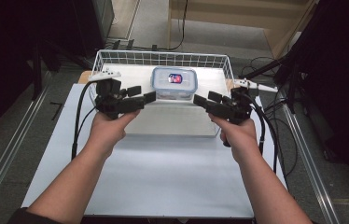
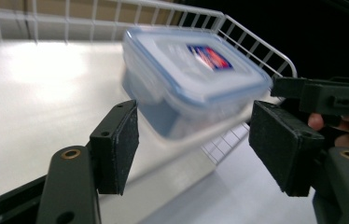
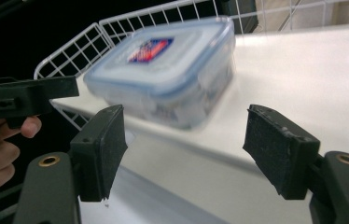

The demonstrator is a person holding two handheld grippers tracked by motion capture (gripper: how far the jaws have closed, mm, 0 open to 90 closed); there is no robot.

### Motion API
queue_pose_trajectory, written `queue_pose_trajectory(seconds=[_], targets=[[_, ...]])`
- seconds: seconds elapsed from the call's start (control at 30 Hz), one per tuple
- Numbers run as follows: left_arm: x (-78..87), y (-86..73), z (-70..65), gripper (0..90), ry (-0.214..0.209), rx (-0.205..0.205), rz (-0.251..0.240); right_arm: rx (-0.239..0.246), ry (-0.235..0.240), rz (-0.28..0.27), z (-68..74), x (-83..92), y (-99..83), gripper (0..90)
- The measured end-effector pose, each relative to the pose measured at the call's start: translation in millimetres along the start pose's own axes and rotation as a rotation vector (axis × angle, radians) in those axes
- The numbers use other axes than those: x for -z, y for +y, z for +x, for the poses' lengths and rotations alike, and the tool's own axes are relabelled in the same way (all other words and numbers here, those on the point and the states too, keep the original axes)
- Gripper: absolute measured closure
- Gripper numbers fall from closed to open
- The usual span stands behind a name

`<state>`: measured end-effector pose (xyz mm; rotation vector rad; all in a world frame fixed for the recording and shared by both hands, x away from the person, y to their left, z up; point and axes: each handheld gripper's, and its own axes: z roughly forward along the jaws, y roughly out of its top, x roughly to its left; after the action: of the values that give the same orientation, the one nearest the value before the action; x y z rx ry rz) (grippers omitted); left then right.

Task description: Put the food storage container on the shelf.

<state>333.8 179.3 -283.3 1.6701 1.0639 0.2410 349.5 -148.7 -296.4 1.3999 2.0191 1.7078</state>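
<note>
A clear plastic box with a blue-rimmed lid and a red and blue label (image 1: 174, 82) stands lid-on inside a white wire basket (image 1: 163, 58), toward its back. My left gripper (image 1: 141, 94) hovers just left of the box with its jaws open and nothing between them. My right gripper (image 1: 206, 98) mirrors it on the box's right side, also open. In the left gripper view the box (image 2: 196, 65) sits just beyond the spread jaws of the left gripper (image 2: 193, 126). The right gripper view has the box (image 3: 163, 60) ahead of the open right gripper (image 3: 186, 135), apart from the pads.
The basket rests at the far end of a white table (image 1: 163, 177). Black cables (image 1: 77, 121) trail from both grippers. Dark stands and loose cables (image 1: 275, 70) crowd the right side, and metal rails (image 1: 4, 158) run along the floor beside the table.
</note>
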Motion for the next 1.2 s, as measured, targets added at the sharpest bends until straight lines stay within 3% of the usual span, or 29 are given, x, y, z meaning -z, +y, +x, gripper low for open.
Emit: queue_pose_trajectory(seconds=[0.17, 0.37, 0.63, 0.7, 0.8, 0.83, 0.9, 0.93, 0.97, 1.0, 1.1, 1.2], targets=[[7.1, -39.5, -1.7, 28.6, 0.027, -0.060, 0.013, 0.066, -0.043, -0.019, -1.6, 13.7, -32.4, 29.0], [11.1, -95.0, -4.4, 24.2, 0.029, -0.130, 0.032, 0.121, -0.103, -0.019, -11.7, 22.8, -74.7, 27.1], [18.5, -149.4, 0.2, 21.3, 0.098, -0.127, 0.089, 0.224, -0.162, 0.027, -20.4, 33.8, -133.2, 24.6], [22.5, -164.3, 0.0, 19.9, 0.125, -0.151, 0.105, 0.241, -0.165, 0.036, -19.7, 38.0, -147.1, 23.4], [29.6, -185.9, 1.8, 17.5, 0.128, -0.155, 0.096, 0.246, -0.167, 0.024, -20.2, 47.3, -169.3, 21.9], [30.8, -192.8, 3.1, 17.4, 0.136, -0.174, 0.106, 0.251, -0.174, 0.014, -21.3, 50.3, -176.2, 21.9], [29.4, -197.6, 5.3, 15.6, 0.172, -0.235, 0.153, 0.257, -0.201, -0.009, -27.0, 57.0, -198.2, 20.0], [29.4, -198.3, 7.9, 15.3, 0.190, -0.239, 0.149, 0.272, -0.199, 0.027, -29.0, 55.9, -201.0, 17.4], [29.1, -198.3, 10.0, 15.3, 0.189, -0.223, 0.147, 0.317, -0.221, 0.056, -30.5, 55.2, -203.2, 18.1], [27.7, -198.2, 13.1, 14.9, 0.175, -0.183, 0.145, 0.339, -0.240, 0.040, -31.2, 55.4, -204.0, 19.2], [25.5, -198.6, 14.3, 13.7, 0.162, -0.164, 0.143, 0.270, -0.211, 0.016, -33.2, 52.2, -201.0, 18.9], [27.4, -198.4, 14.4, 13.7, 0.166, -0.163, 0.139, 0.280, -0.205, 0.015, -29.8, 49.6, -201.9, 18.9]])
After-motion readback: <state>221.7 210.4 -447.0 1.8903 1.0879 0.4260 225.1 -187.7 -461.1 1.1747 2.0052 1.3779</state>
